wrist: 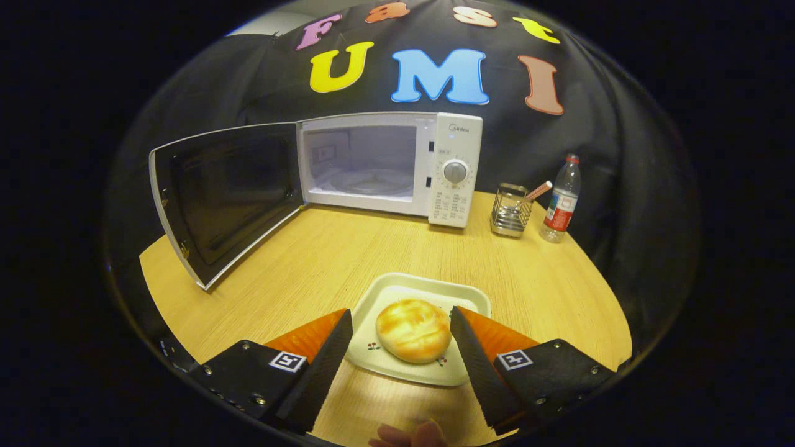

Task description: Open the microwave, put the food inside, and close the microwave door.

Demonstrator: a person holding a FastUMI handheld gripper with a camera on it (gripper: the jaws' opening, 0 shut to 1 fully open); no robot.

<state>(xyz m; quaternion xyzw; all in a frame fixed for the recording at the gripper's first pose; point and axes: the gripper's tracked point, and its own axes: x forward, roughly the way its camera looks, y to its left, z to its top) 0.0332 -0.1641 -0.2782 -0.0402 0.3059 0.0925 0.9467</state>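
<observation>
Fingertips [410, 434] of my hand show lowest in frame; my tool [401, 329] hangs released, astride the bun [413, 330] on its plate [428, 292], centre-bottom. Soft, light bread: I'd pinch its sides gently. Microwave [391, 164] stands open, upper centre.

A round wooden table [323, 261] carries a white plate [410, 292] between the gripper [401, 332] fingers, set wide apart, and beyond them an open microwave [450, 167], a wire holder [510, 211] and a water bottle [561, 202].
</observation>
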